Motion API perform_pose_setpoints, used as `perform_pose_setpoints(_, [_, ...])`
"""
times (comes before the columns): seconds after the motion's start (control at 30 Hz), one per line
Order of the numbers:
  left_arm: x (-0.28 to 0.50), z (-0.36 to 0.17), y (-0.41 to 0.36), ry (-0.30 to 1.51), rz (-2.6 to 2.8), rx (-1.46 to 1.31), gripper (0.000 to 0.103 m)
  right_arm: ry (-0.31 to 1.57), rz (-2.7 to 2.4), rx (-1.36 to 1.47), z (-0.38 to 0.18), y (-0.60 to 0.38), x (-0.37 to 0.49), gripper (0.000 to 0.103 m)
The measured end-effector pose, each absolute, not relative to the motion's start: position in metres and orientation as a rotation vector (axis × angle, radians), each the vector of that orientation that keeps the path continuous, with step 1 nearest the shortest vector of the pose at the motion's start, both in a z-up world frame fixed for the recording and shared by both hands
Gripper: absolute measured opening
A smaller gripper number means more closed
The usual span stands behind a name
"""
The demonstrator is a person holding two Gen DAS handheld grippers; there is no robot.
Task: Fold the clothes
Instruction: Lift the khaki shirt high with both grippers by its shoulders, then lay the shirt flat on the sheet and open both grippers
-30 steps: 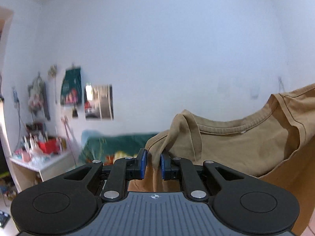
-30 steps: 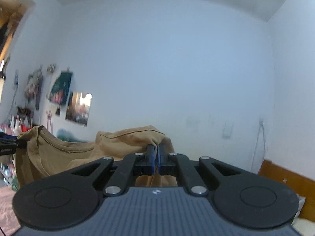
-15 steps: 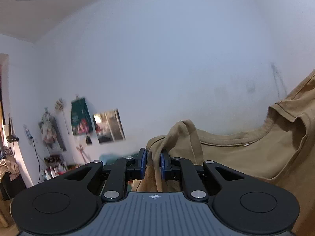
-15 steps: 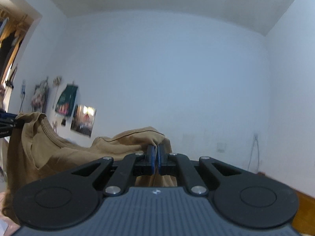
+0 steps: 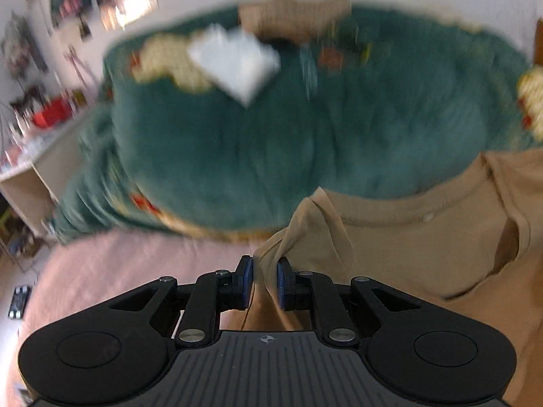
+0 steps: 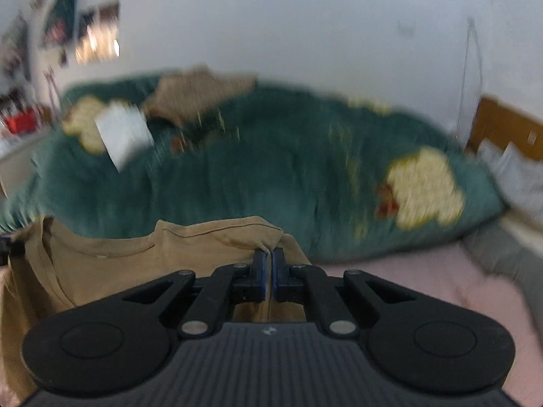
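Observation:
A tan T-shirt (image 5: 424, 237) hangs stretched between my two grippers above the pink bed sheet (image 5: 118, 264). My left gripper (image 5: 264, 271) is shut on one shoulder of the shirt, with cloth bunched between its blue pads. My right gripper (image 6: 269, 257) is shut on the other shoulder of the same shirt (image 6: 101, 261). The neckline runs between them. The shirt's lower part is hidden below the grippers.
A rumpled green blanket (image 5: 271, 152) with yellow patches covers the far half of the bed. A white folded item (image 5: 237, 61) and a tan garment (image 5: 292, 13) lie on it. A cluttered white desk (image 5: 27, 142) stands left; a wooden headboard (image 6: 502, 125) and pillows stand right.
Both grippers have tipped down from facing the wall to facing the bed, carrying the shirt with them. The views are motion-blurred. Both grips are unchanged.

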State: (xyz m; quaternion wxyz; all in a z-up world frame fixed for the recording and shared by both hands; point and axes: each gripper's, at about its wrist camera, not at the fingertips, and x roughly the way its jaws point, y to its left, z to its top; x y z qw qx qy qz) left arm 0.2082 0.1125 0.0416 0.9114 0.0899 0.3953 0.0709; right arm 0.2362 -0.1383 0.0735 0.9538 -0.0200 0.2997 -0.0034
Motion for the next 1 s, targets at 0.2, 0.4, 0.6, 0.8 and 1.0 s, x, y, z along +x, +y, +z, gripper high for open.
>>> perform_pose_setpoints(0.2, [0.268, -0.059, 0.140, 0.848, 0.187, 0.253, 0.024, 0.725, -0.069, -0.056, -0.016, -0.147, 0.280, 0.007])
perform_pose_setpoints(0.4, [0.237, -0.050, 0.158, 0.901, 0.178, 0.237, 0.024, 0.789, -0.110, 0.035, -0.023, -0.164, 0.260, 0.012])
perform_pose_setpoints(0.6, [0.144, -0.039, 0.160, 1.018, 0.165, 0.165, 0.024, 0.943, -0.056, 0.128, -0.020, -0.166, 0.146, 0.013])
perform_pose_setpoints(0.8, [0.004, -0.047, 0.140, 1.336, 0.114, 0.034, 0.024, 1.218, -0.035, 0.237, -0.032, -0.149, 0.001, 0.013])
perform_pose_setpoints(1.0, [-0.094, -0.045, 0.130, 1.561, 0.015, 0.004, 0.024, 1.373, -0.067, 0.302, -0.046, -0.149, -0.090, 0.013])
